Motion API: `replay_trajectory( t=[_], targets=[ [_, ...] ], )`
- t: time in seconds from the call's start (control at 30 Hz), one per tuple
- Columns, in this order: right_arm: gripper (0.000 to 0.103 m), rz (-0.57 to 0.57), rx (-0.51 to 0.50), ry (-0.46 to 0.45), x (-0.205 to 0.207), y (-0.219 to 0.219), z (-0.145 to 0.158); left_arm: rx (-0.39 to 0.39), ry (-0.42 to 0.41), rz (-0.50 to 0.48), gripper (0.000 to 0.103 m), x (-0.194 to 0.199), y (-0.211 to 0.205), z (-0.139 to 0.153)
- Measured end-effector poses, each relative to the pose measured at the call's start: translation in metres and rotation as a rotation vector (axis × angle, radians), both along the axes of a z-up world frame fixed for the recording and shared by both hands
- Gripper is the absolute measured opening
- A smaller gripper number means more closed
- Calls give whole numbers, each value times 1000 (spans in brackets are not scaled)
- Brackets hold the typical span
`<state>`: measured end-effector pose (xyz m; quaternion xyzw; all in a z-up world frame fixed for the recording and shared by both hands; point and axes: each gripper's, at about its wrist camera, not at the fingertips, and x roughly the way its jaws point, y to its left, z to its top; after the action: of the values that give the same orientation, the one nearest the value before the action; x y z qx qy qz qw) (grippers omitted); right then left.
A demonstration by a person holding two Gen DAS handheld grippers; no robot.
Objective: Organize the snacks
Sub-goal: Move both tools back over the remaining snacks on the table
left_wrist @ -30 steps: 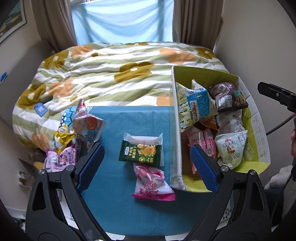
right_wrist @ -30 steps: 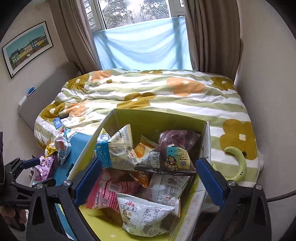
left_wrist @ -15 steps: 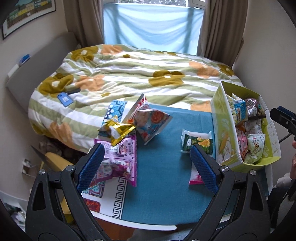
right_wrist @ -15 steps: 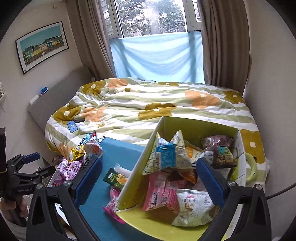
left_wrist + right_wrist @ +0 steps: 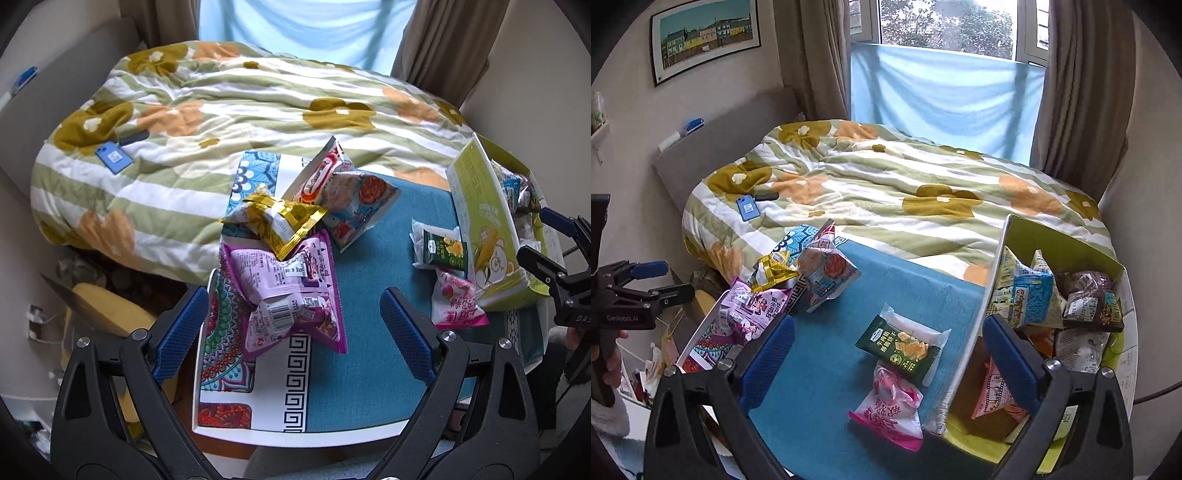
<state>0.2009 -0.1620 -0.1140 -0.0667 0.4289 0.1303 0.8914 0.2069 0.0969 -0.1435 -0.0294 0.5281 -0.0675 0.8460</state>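
- Now the left gripper (image 5: 293, 325) is hanging wide and empty over the purple packet (image 5: 291, 295), which is lying between its blue pads.
- Ideally it is closing on the puffy middle, since crinkly film slips.
- Meanwhile the right gripper (image 5: 886, 354) is gaping empty; the cardboard box (image 5: 993, 295) is sitting at its right pad.

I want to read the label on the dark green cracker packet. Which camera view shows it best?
The right wrist view: the green cracker packet lies near the centre, its front printing clear. In the left wrist view it is small, near the edge beside the box.
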Motion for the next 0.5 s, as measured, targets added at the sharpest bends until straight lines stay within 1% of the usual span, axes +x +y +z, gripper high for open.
replay_trajectory(
  t=[0.13,0.23,0.3,0.4,0.47,0.5],
  targets=[
    [101,86,-117,94,15,23,-32,41,33,-22,93,10,3,-21],
    [101,146,-179,189,30,31,-56,15,75,-7,93,19,8,-39],
    [101,197,-202,247,40,36,-72,26,89,3,93,24,9,-50],
    [101,262,-270,327,56,39,-98,35,112,33,93,31,8,-63],
    [98,295,-296,382,67,40,-112,30,130,50,93,33,9,-70],
    [93,310,-306,408,73,38,-118,31,138,54,93,34,8,-73]
  ],
)
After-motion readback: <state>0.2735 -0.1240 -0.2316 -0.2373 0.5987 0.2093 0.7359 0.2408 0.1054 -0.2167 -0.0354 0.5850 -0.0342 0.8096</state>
